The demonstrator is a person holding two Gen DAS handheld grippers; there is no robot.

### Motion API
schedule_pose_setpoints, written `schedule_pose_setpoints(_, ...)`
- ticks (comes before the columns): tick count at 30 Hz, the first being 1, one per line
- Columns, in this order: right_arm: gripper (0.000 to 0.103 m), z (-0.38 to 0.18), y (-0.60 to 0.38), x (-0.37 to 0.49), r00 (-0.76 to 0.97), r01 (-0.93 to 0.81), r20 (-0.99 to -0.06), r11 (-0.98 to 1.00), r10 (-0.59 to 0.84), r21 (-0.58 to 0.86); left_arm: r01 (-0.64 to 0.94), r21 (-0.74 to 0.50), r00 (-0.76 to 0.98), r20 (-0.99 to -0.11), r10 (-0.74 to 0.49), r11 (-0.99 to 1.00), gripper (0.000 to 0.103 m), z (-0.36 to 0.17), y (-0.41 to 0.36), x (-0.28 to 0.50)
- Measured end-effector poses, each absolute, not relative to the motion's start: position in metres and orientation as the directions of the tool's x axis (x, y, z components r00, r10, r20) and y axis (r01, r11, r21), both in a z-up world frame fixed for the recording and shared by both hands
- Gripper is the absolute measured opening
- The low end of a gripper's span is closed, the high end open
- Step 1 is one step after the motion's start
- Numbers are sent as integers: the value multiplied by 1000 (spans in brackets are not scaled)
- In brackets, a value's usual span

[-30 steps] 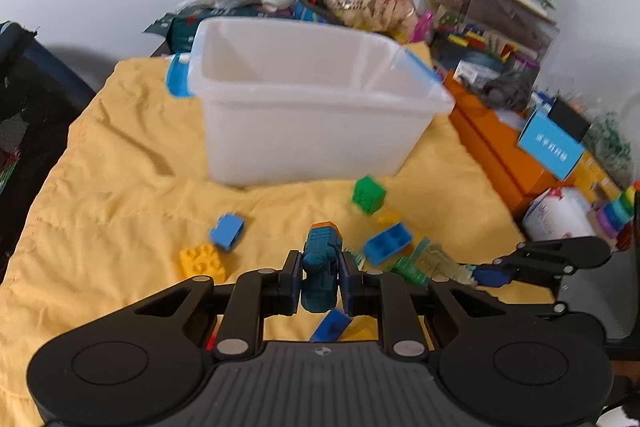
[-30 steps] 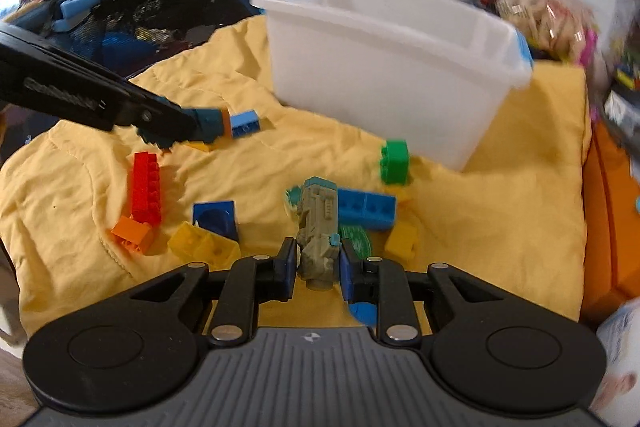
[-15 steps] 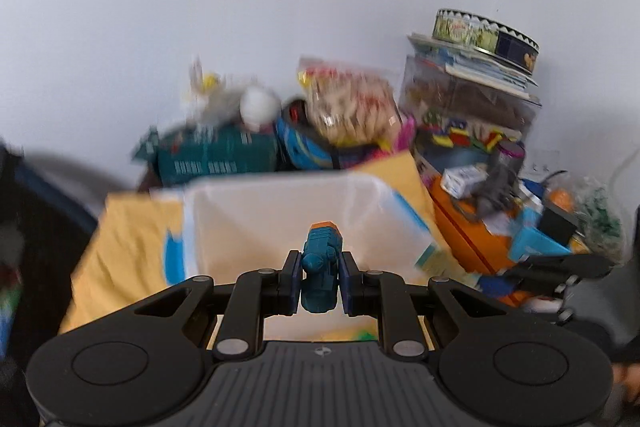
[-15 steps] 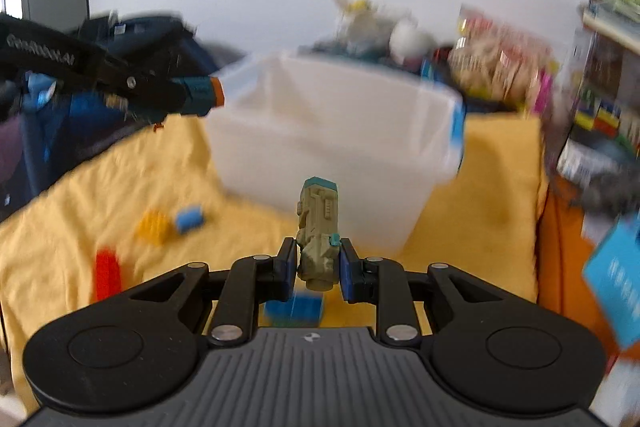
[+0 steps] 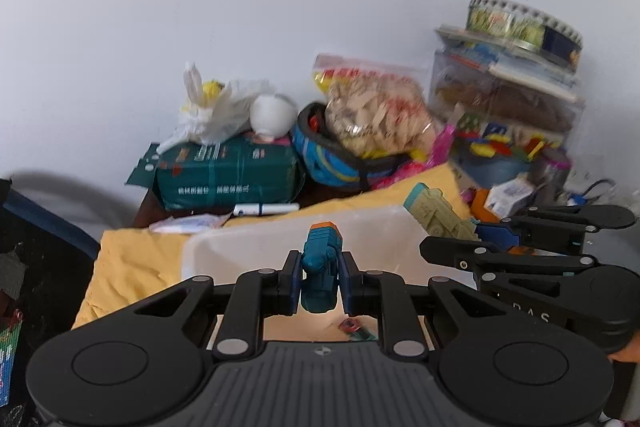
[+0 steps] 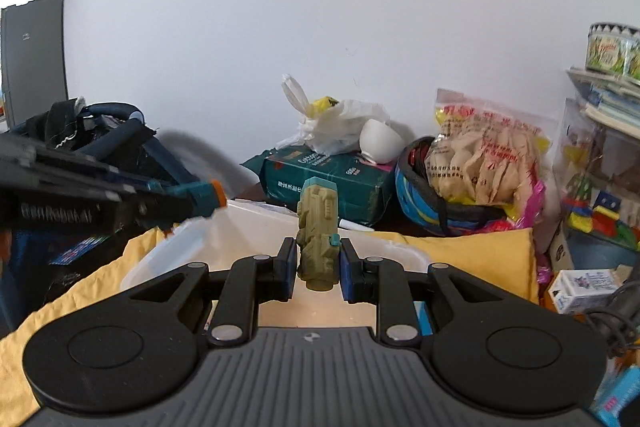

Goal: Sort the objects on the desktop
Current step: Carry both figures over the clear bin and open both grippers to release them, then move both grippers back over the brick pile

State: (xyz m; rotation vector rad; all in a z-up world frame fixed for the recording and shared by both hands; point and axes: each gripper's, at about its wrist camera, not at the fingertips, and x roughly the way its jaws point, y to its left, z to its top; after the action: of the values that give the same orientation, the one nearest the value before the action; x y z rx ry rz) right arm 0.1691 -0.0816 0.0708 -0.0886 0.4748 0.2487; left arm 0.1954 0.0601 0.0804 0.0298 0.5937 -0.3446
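Note:
My left gripper (image 5: 319,277) is shut on a teal toy figure with an orange top (image 5: 320,263), held above the white plastic bin (image 5: 240,247). My right gripper (image 6: 318,263) is shut on an olive-green toy figure with a teal cap (image 6: 318,227), also above the bin (image 6: 240,227). The right gripper with its olive figure (image 5: 436,213) shows at the right of the left wrist view. The left gripper's teal figure (image 6: 200,193) shows at the left of the right wrist view. A small red item (image 5: 350,327) lies in the bin's bottom.
The bin stands on a yellow cloth (image 5: 132,259). Behind it are a green wipes pack (image 5: 228,175), a white plastic bag (image 5: 212,111), a snack bag (image 5: 376,115), and stacked toy boxes with a round tin (image 5: 520,23) at the right. A dark bag (image 6: 100,143) is at the left.
Both grippers rose from the cloth with their figures and moved forward over the bin. The loose bricks on the cloth have dropped out of view.

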Motion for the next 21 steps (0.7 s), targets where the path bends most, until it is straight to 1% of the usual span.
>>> schedule_pose_setpoints(3,25,56,-75,181,838,-256,-503,967,214,-16,317,-55,756,-589,-287,947,22,61,57,205)
schedule_pose_setpoints(6,25,43,-71,190,818,-249,-536,968,208,-5,302,-11,737,-631,-241,953,23,46,52,214)
schedule_pose_setpoints(9,26,30,-67,197,803,-232,-567,973,184,-12,283,-31,701,-676,-228,959,25,35,52,219)
schedule_pose_setpoints(10,28,27,-66,198,803,-220,-571,975,169,-21,274,-38,701,-676,-227,961,28,33,53,217)
schedule_pose_setpoints(11,29,23,-65,198,804,-211,-574,977,152,-37,268,-37,704,-674,-222,963,34,33,54,214)
schedule_pose_setpoints(14,30,19,-66,196,797,-222,-583,974,155,-45,262,-14,721,-662,-205,965,39,38,54,198)
schedule_pose_setpoints(15,30,19,-67,194,799,-219,-582,975,153,-45,267,-7,729,-653,-207,964,40,41,54,191)
schedule_pose_setpoints(16,30,21,-69,190,803,-213,-577,976,149,-44,266,0,737,-644,-204,964,44,44,55,184)
schedule_pose_setpoints(17,31,22,-70,188,807,-209,-570,977,150,-39,258,10,749,-634,-193,966,45,46,55,175)
schedule_pose_setpoints(19,38,27,-74,179,815,-208,-557,978,160,-22,231,37,785,-598,-164,972,45,51,57,152)
schedule_pose_setpoints(21,43,31,-76,165,824,-218,-540,976,173,-20,214,26,818,-551,-164,977,52,54,61,127)
